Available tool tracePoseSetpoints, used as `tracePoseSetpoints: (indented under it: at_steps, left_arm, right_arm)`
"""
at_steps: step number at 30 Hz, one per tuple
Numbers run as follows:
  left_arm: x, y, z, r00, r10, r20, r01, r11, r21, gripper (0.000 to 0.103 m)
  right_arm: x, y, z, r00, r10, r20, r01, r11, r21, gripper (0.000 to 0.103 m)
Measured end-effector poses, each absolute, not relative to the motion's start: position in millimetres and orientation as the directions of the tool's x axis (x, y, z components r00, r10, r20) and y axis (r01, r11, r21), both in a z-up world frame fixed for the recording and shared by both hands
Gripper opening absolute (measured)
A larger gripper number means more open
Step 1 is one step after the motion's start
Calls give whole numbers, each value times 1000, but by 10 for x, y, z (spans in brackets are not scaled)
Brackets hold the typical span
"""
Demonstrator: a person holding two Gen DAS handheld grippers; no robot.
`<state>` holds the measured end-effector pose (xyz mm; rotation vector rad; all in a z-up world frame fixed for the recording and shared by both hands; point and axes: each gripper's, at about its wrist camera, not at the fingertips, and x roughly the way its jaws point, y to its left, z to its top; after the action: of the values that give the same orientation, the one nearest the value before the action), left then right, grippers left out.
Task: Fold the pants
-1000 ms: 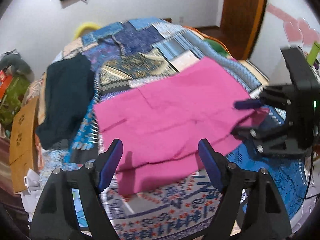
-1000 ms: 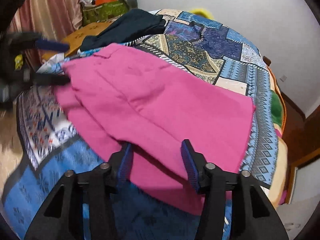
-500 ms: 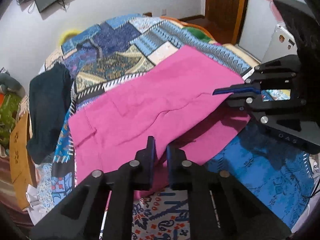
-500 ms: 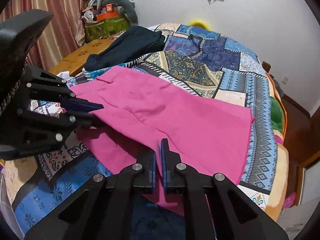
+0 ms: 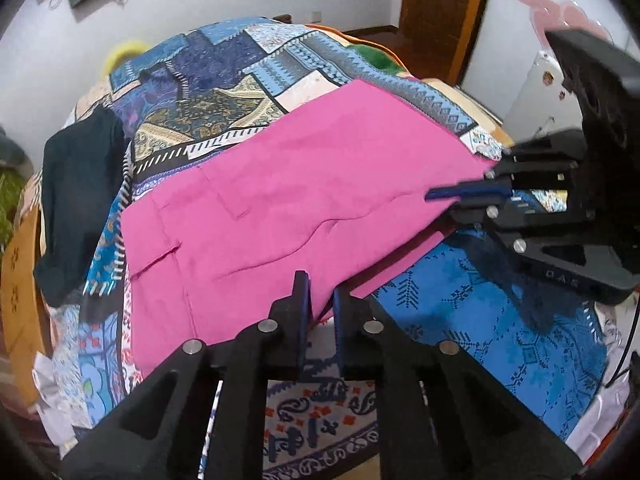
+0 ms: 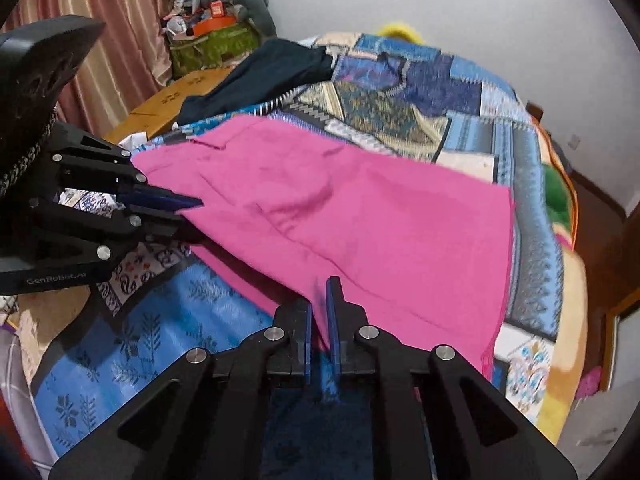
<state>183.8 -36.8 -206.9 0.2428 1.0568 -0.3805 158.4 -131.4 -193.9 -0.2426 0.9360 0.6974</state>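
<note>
While both grippers pinch the near edge: the fold looks ready to be carried over, judging from how the cloth lies.

Pants: pink pants (image 5: 304, 184) lie spread on the patchwork bedspread (image 5: 224, 64), near its front edge; the near edge is raised off the bed where it is held.

Left gripper: the left gripper (image 5: 320, 292) has its jaws closed together on the near edge of the pants, pink cloth running up between the blue pads; the jaws have just been closing on it. Seen from the right wrist view it sits at the left (image 6: 192, 204), clamped on the same edge.

Right gripper: the right gripper (image 6: 320, 300) is clamped on the edge further along; from the left wrist view it shows at the right (image 5: 436, 194), its jaws shut flat on the cloth.

Handling: soft, light, limp fabric; it will sag between the two grips and drape rather than hold a line. Not fragile, and woven cloth is unlikely to slip from the pads.

Where to hold: at the edge, well apart along it, as now, so that the span stays taut enough to lay over evenly.

Risk: a pinch on the upper layer only would leave the lower one behind.

Nearby: a dark garment (image 5: 76, 184) lies at the bed's far left side, apart from the pants.
</note>
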Motion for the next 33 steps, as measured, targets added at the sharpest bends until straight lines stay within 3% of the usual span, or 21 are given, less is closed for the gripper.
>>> tracePoseSetpoints:
  at_steps: [2,8,12,17,23,26,33]
  left_arm:
    - [1822,-333,-2036,427,-203,-881,407,913,-13,14]
    - [1726,-200,-1932,404,-259,-877,387,917,-93,38]
    - [1669,-93,-1794,455,-235,-859,342,937,-75,66]
    - [1795,120,-1604,504,-235,-831,251,961,-119,70]
    - [2102,271,-1565,511,-222,-830,189,971,-144,73]
    - [2269,296,-1665,475,-232,-849,170,971,-170,76]
    - [2400,265,-2050,397,-183,-899,161,979,-129,77]
  right_arm:
    - [1558,-1344,-1918,388,446,-807,-638,762,114,9]
    - [1438,-1431,-1758,380,480,-791,-641,753,149,10]
    - [1421,-1437,-1637,387,513,-766,-638,749,180,16]
    - [1550,-1393,-1550,407,538,-739,-603,765,225,26]
    - [1812,-1302,-1613,390,554,-735,-536,786,308,32]
    - [1909,-1269,-1685,374,548,-748,-502,798,334,46]
    - [2003,-1181,-1933,310,524,-793,-498,800,334,46]
